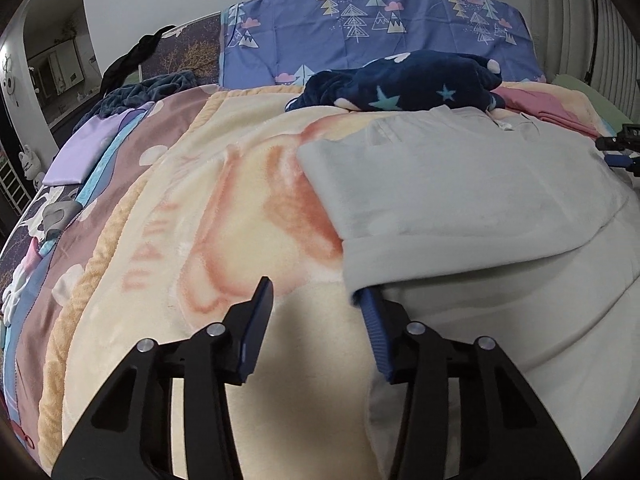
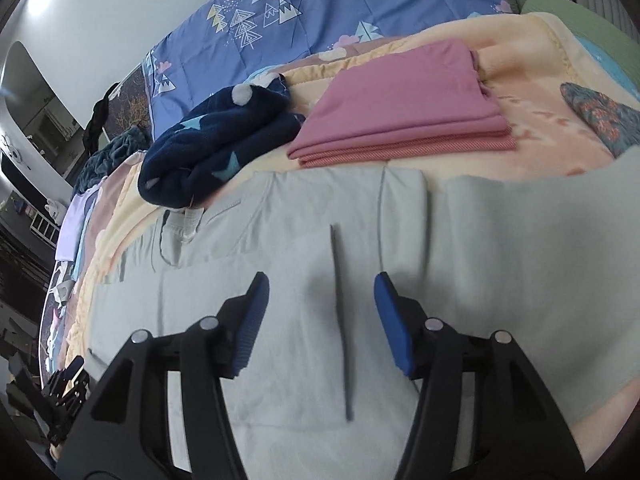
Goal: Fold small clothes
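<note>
Grey soft cotton garment point(image 2: 304, 248) lies flat on the fleecy peach blanket point(image 1: 224, 216). Left gripper point(image 1: 316, 292) is parted, one finger under its hem; right gripper point(image 2: 322, 288) spread above it. Only the right view shows folded pink cloth point(image 2: 404, 116).

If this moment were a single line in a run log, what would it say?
step: folding grey garment | left gripper: open, one finger under garment's fold | right gripper: open above garment | pink folded clothes: beyond, on blanket
</note>
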